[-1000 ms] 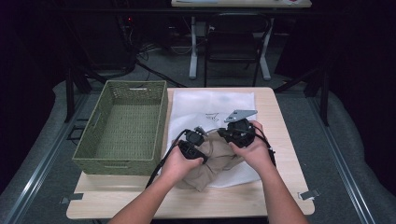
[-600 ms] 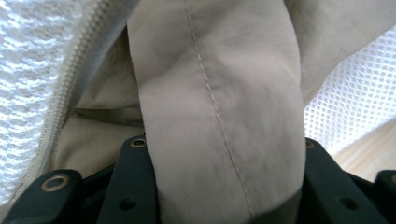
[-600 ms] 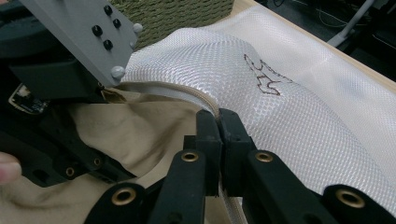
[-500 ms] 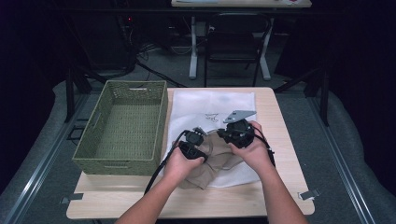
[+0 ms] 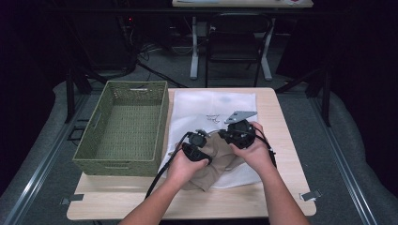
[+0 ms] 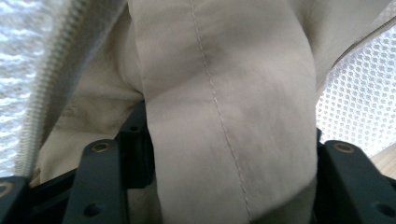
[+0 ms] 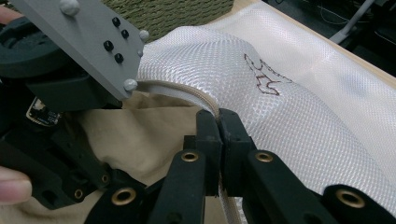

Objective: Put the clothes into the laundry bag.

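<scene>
Right gripper [image 7: 218, 116] pinches mesh bag [image 7: 299, 116] rim; left gripper [image 5: 196, 140] jaws just widening around beige cloth [image 6: 224, 107]. Basket [image 5: 123, 161] just left.

hidden: beige garment [image 6: 224, 116] covers left tongs' [image 6: 219, 186] gap | tips: unseen | mesh bag [image 5: 213, 105] print: unreadable

One green woven basket [image 5: 123, 126] sits at the table's [image 5: 281, 197] left edge, one white mesh bag [image 5: 213, 105] beside it, one beige garment [image 5: 217, 154], and two grippers: left gripper [image 5: 199, 140], right gripper [image 5: 227, 133].
</scene>
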`<state>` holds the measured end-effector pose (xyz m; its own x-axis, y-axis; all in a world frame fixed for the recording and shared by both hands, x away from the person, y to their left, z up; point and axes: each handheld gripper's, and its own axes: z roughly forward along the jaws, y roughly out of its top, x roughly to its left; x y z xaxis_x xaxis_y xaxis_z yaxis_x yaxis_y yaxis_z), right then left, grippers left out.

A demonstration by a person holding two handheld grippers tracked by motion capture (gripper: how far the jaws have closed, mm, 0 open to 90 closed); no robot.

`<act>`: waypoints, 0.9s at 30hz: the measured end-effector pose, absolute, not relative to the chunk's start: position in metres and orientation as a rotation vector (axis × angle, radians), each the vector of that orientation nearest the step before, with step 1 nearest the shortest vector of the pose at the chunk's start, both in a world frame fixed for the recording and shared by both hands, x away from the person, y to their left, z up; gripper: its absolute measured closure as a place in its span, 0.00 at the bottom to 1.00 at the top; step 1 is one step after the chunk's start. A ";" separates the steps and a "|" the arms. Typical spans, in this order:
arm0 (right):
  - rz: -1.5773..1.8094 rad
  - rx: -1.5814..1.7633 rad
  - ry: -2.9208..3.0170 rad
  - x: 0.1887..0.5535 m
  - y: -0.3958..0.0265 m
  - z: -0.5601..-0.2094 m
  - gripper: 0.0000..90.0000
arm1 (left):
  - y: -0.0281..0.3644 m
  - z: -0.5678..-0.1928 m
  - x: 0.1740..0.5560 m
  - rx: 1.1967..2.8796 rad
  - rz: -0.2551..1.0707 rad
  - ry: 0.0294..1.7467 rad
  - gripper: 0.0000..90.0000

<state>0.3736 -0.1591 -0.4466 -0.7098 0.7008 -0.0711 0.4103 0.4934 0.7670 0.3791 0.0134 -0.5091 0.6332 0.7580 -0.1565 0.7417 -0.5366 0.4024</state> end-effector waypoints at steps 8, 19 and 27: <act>1.069 0.927 2.365 0.374 -0.160 -0.447 0.98 | 0.013 -0.505 0.375 2.413 0.050 1.152 0.34; 1.066 0.930 2.366 0.374 -0.159 -0.448 0.98 | 0.017 -0.488 0.363 2.374 0.061 1.100 0.30; 1.067 0.925 2.363 0.374 -0.159 -0.447 0.98 | 0.028 -0.472 0.348 2.367 0.102 1.051 0.30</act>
<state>0.3742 -0.1593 -0.4474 -0.7078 0.7024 -0.0746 0.4088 0.4934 0.7677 0.3478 0.0283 -0.4724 0.6927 0.7065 -0.1451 0.6652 -0.5481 0.5070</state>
